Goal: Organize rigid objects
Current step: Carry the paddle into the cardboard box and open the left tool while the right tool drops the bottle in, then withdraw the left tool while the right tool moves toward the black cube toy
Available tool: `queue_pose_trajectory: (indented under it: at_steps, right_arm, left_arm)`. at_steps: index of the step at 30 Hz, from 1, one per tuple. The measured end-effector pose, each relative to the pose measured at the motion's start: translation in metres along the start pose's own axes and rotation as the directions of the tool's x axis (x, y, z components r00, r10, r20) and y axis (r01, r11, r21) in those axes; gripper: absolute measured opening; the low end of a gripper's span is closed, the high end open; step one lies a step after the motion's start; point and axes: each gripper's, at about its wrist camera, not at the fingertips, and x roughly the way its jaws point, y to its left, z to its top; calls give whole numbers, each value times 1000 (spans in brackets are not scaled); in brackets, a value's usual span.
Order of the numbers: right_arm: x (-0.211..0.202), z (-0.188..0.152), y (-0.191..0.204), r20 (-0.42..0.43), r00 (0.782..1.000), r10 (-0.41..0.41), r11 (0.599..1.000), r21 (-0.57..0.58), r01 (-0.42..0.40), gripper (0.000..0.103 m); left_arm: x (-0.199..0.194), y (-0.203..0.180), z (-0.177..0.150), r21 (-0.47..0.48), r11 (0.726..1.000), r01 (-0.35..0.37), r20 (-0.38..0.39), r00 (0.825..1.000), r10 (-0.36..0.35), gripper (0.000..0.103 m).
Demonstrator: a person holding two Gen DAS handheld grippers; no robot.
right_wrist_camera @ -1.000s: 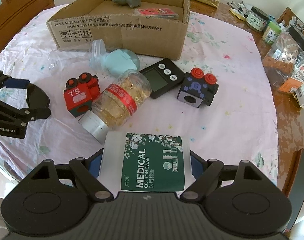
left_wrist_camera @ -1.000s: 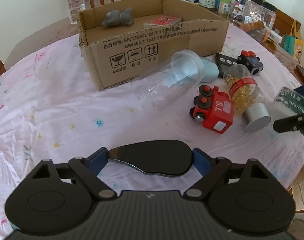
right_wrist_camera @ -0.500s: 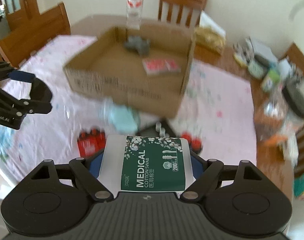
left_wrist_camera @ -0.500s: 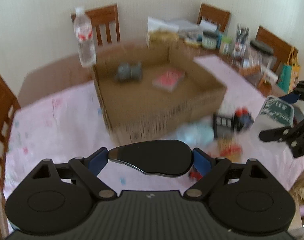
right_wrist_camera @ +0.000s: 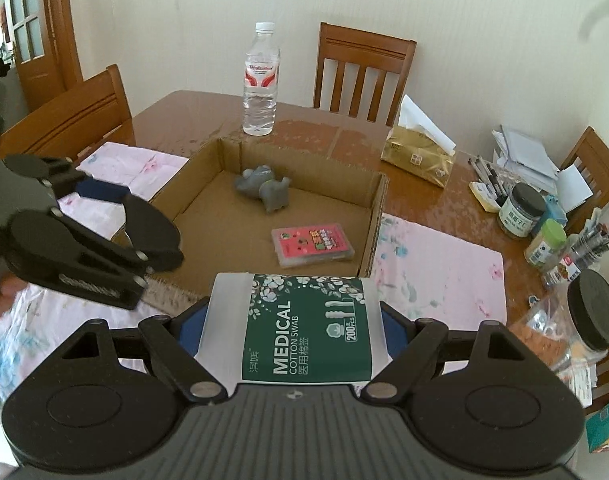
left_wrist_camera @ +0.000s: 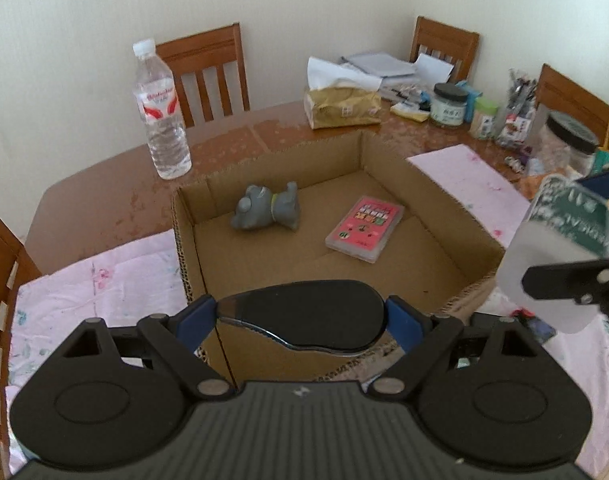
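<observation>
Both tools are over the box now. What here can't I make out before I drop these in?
- Black object in the left tool: what it is; both views show only a dark oval.
- Swab pack: underside, hidden in the right tool; smeared at the left view's right edge.
- Items near the box: hidden by the tools in both views.
- Card pack: print too small.

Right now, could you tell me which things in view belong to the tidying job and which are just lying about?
Job:
cardboard box
cotton swab tub, in right gripper
black oval object, in left gripper
grey toy, in box
pink card pack, in box

Lying about:
water bottle
tissue pack
jars
</observation>
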Motion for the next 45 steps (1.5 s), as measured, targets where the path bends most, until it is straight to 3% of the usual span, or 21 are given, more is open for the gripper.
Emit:
queue_pose_trajectory:
  at_steps: [8,17,23,25,26,29,35,39,41,43,45]
  right_arm:
    - [19,13,-3,-18,1000,9,1000,-11,-9,87]
    - [44,27,-8,-41,999,22,1000,-12,-23,87]
    - [57,43,-8,-34,999,25,1000,7,-25,87]
    - [55,48,-8,-4,1000,25,1000,19,-25,92]
    - [55,50,-8,0,1000,23,1000,18,-23,103]
    - [50,53,-6,7,1000,25,1000,19,-25,103]
    - [40,34,-3,-10,1000,24,999,48,-24,103]
    - [29,1,4,23,1000,-17,999,49,16,103]
    - [24,-15,7,-13,998,-65,995,81,66,103]
    - [14,-33,8,-7,998,-61,993,98,62,103]
    - [9,-51,10,-17,993,-119,987,107,120,103]
  left_arm:
    - [16,14,3,-94,994,-54,15,998,56,91]
    - [-18,29,-1,-200,976,-87,68,992,103,100]
    - [-35,30,-17,-254,961,-112,50,991,128,100]
    - [-38,29,-22,-249,959,-132,26,989,142,100]
    - [-39,28,-25,-242,960,-144,12,988,151,100]
    - [-41,26,-34,-216,959,-185,-26,983,184,100]
    - [-55,27,-58,-236,951,-200,-45,980,195,100]
    - [-59,23,-78,-235,949,-212,-4,976,217,100]
    - [-61,21,-84,-240,938,-252,-53,968,247,100]
    - [-66,19,-92,-239,945,-224,-43,975,220,101]
    - [-67,17,-100,-226,950,-215,-49,977,209,101]
